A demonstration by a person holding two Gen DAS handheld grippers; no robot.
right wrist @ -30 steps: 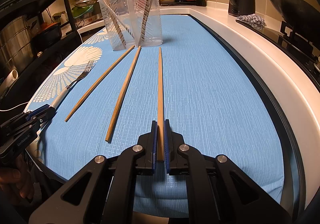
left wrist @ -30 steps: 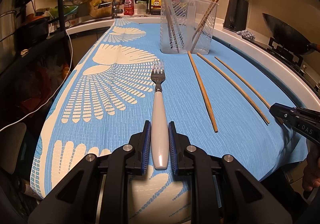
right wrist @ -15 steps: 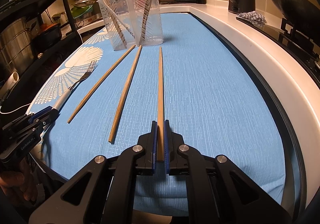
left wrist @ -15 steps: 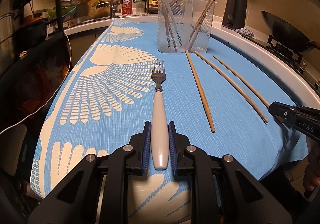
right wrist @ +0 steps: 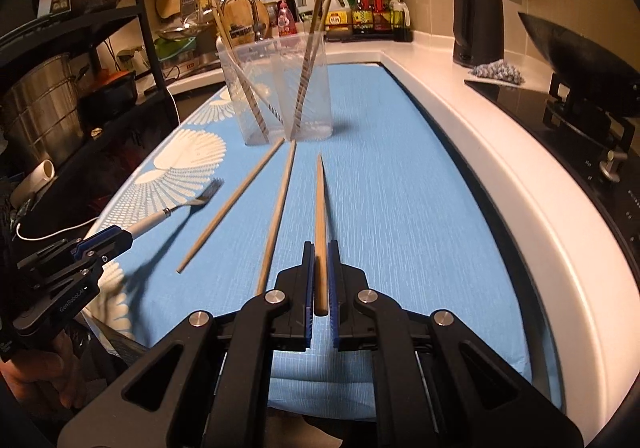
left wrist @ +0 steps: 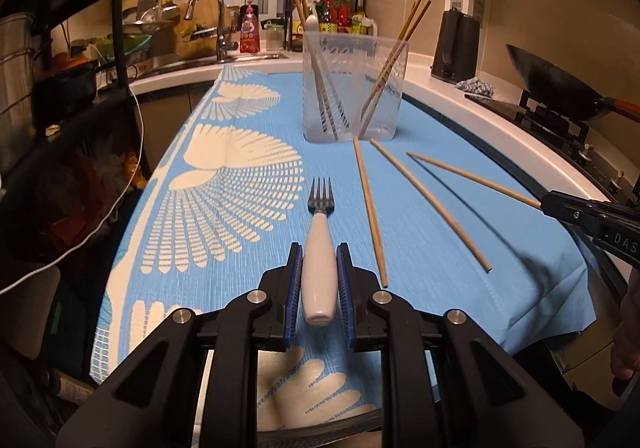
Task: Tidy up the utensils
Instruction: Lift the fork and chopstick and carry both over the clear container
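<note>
My left gripper [left wrist: 319, 254] is shut on the white handle of a fork [left wrist: 320, 248] and holds it lifted above the blue cloth, tines forward. My right gripper [right wrist: 320, 252] is shut on the thick end of a wooden chopstick [right wrist: 320, 207], raised off the cloth. Two more chopsticks [left wrist: 370, 207] [left wrist: 430, 203] lie on the cloth between the grippers. A clear plastic holder [left wrist: 354, 89] stands farther back with chopsticks and a white-handled utensil in it. The left gripper with the fork [right wrist: 100, 244] shows in the right wrist view, and the right gripper [left wrist: 548, 203] in the left wrist view.
A blue cloth [right wrist: 400, 187] with cream fan patterns covers the counter. A white counter rim [right wrist: 500, 175], a hob with a wok [right wrist: 580, 63] and a black kettle [right wrist: 476, 27] lie to the right. A sink tap [left wrist: 212, 19] and a black shelf rack [left wrist: 60, 87] are on the left.
Both grippers have lifted what they hold off the cloth: the fork and the right chopstick now hover with shadows under them. The holder looks a little closer.
</note>
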